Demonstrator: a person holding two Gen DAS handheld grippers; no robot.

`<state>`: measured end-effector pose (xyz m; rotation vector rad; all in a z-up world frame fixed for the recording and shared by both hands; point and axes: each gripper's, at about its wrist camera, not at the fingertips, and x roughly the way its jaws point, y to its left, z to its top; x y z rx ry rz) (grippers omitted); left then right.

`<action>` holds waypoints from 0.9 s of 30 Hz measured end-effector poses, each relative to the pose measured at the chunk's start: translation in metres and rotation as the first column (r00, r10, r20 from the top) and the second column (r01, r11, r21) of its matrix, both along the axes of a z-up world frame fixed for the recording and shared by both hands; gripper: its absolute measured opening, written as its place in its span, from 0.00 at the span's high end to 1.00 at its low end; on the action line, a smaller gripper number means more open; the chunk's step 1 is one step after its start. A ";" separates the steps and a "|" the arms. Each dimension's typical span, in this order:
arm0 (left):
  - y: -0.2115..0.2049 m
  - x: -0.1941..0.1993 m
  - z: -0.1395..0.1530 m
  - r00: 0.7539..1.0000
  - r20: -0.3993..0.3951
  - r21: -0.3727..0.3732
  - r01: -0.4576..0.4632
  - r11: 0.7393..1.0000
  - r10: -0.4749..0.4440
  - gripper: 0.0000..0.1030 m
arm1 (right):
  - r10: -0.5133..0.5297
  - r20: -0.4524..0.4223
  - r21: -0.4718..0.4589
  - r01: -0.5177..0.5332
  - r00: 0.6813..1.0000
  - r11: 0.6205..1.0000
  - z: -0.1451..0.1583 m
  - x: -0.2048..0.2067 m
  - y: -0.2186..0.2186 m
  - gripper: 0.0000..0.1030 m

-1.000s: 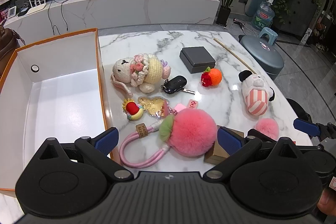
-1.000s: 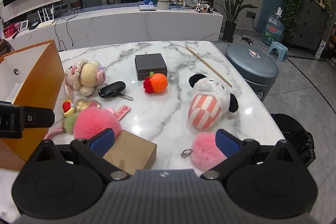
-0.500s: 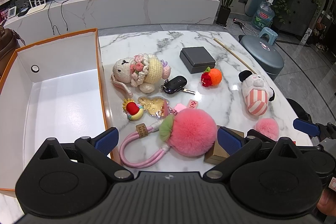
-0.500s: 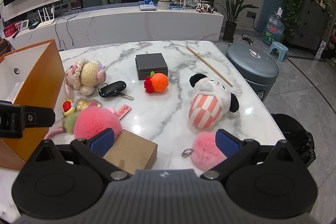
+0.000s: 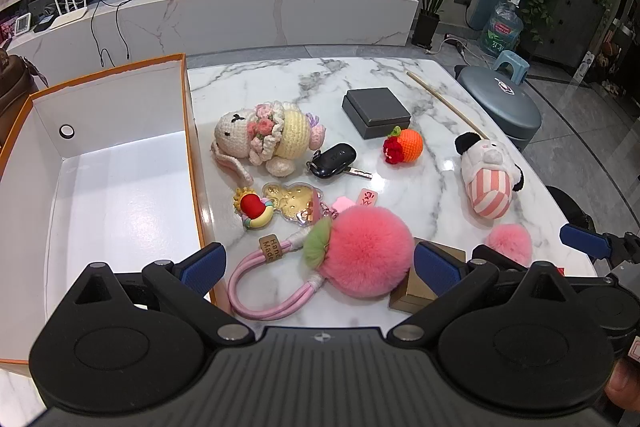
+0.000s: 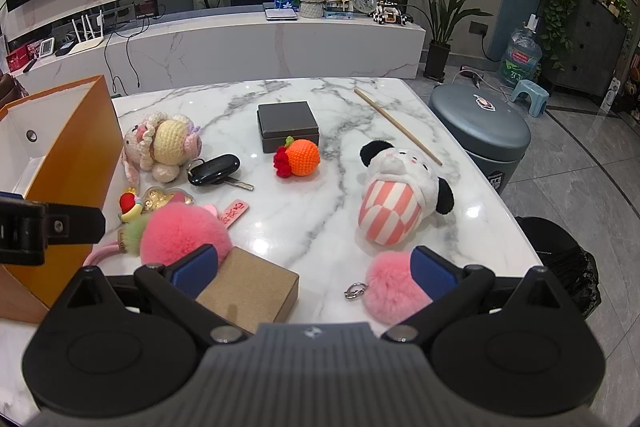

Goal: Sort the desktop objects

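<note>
Peach pompom, just right of the orange box, sits before spread left tongs; straddle its fluffy middle, squeeze gently.

Both views look forward and down over the desk from its near edge, close above it. The left one sits leftward, over the box; the right one rightward. They share the desk's toys and the far counter.

table: white marble, grey veins
storage box: orange outside, white inside
big pompom: pink, green leaf
small box: dark grey
panda toy: pink-white stripes, black ears
crochet fruit: orange, red
</note>
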<state>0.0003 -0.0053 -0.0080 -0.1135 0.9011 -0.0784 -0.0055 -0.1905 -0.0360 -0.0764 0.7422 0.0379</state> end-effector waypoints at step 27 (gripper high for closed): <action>-0.012 0.002 -0.015 0.999 -0.020 0.014 0.036 0.999 -0.036 0.00 | -0.035 0.152 -0.013 0.037 0.988 0.999 -0.001 0.001 -0.038 0.01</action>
